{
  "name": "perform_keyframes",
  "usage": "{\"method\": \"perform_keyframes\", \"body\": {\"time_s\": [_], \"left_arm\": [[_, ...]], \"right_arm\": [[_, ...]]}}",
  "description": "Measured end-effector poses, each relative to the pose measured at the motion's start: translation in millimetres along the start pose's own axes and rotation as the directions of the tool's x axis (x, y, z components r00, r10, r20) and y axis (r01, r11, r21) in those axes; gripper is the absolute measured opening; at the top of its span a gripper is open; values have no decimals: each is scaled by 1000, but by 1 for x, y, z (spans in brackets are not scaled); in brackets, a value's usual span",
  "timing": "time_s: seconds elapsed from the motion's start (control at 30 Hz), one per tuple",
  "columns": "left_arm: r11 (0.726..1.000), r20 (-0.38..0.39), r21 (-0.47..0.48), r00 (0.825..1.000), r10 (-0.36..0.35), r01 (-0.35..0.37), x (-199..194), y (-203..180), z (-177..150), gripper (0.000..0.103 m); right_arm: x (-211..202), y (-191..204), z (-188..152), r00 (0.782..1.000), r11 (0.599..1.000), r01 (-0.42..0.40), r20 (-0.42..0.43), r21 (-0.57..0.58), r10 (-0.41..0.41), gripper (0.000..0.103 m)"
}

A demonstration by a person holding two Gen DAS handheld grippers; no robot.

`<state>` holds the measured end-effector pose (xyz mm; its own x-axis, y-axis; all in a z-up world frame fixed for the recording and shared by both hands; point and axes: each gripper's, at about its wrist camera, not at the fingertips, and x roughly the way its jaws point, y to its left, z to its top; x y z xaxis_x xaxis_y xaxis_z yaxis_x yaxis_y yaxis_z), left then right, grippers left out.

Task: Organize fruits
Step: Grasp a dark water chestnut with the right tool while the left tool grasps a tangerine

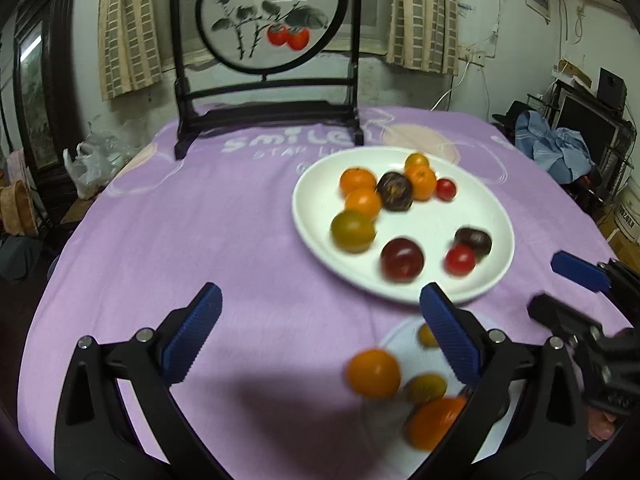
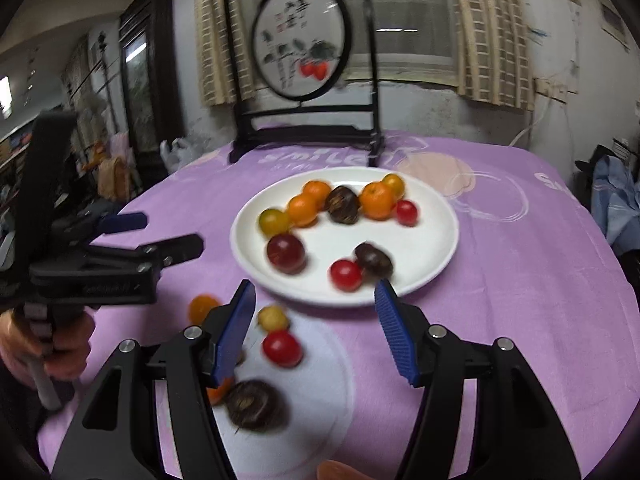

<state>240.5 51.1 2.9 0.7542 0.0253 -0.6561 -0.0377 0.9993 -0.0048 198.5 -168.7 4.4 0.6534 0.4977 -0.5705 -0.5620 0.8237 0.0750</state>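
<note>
A large white plate (image 1: 316, 216) (image 2: 436, 252) on the purple cloth holds several fruits: oranges (image 1: 357, 181), red tomatoes (image 1: 460, 259), dark round fruits (image 1: 395, 191) and a yellow-green tomato (image 1: 352, 230). A small white plate (image 1: 400, 344) (image 2: 324, 364) near me holds a red tomato (image 2: 281, 347), a dark fruit (image 2: 256, 404) and a yellow tomato (image 2: 273, 317). An orange fruit (image 1: 373, 373) (image 2: 202, 306) sits at that plate's left edge. My left gripper (image 1: 320, 332) is open and empty beside it. My right gripper (image 2: 316, 332) is open and empty over the small plate.
A black framed round painting (image 1: 270, 16) stands at the table's back. The purple cloth (image 1: 180, 220) covers the round table. Clutter, shelves and bags surround the table on both sides.
</note>
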Motion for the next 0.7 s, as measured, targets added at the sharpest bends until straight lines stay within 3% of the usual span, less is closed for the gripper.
{"method": "perform_keyframes", "body": {"time_s": [0.13, 0.3, 0.7], "left_arm": [[1000, 9, 15, 1000, 24, -24, -7, 4, -7, 101], [999, 6, 10, 999, 50, -50, -8, 8, -6, 101], [999, -17, -31, 1000, 14, -14, -12, 17, -7, 101]], "right_arm": [[-6, 28, -10, 999, 983, -46, -27, -177, 42, 63], [-4, 45, -23, 991, 956, -102, -110, -274, 74, 63], [18, 40, -42, 961, 954, -153, -266, -259, 82, 63]]}}
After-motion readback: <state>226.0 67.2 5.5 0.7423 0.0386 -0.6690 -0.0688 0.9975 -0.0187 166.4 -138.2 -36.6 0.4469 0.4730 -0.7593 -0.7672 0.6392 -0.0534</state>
